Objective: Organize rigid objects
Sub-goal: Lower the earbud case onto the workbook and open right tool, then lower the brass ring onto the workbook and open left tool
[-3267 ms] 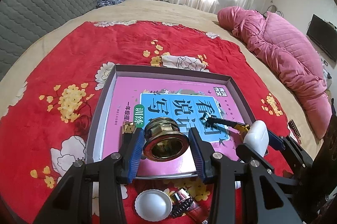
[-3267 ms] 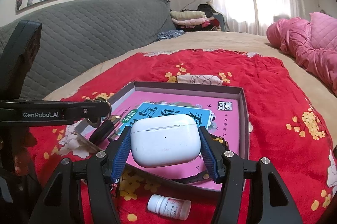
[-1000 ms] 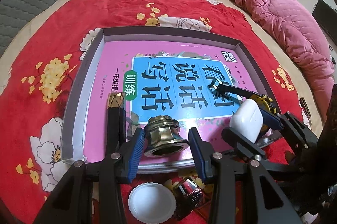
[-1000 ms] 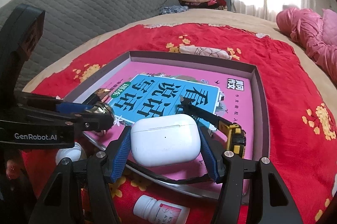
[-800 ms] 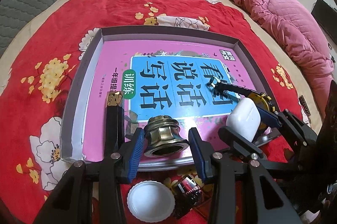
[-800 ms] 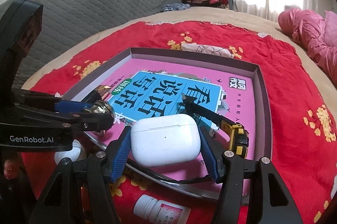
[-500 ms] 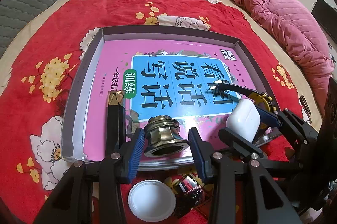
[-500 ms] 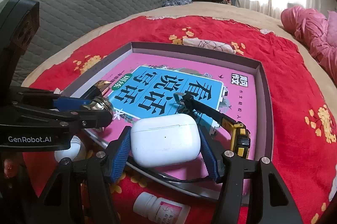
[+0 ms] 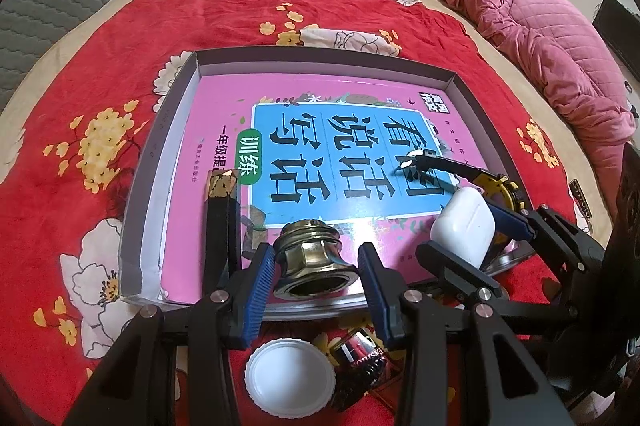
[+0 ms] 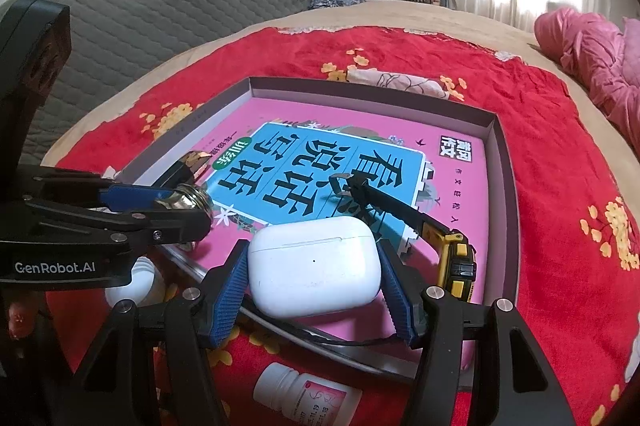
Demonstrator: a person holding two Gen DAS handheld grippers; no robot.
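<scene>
On my left I have the left hand-held gripper [image 9: 316, 276] clamped on a brass threaded fitting [image 9: 314, 262], its blue pads pressing the flange from both sides, and it sits low over the near edge of the grey shallow box [image 9: 160, 146] that rests on the red floral blanket [image 9: 100, 66] on the bed. Compared with the view from about three seconds ago, I am much closer to the box and looking more steeply down into it; over the last second nothing has shifted. Just left of the fitting a black bar with a gold tip [image 9: 222, 210] lies on the pink and blue book [image 9: 340, 146] that fills the box. Below my left fingers, outside the box, a white round lid [image 9: 290, 376] and a dark battery [image 9: 360, 362] lie on the blanket. Moving right, a yellow and black utility knife [image 10: 420, 226] lies on the book with its blade out, pointing toward the middle of the cover; earlier it was barely visible behind the case, now it shows fully. Further right, the right hand-held gripper [image 10: 314, 274] grips a white earbud case [image 10: 314, 272] between its blue pads, held just above the box's near right corner, close beside the knife handle. Under it a white pill bottle [image 10: 306, 400] lies on the blanket, outside the box.
</scene>
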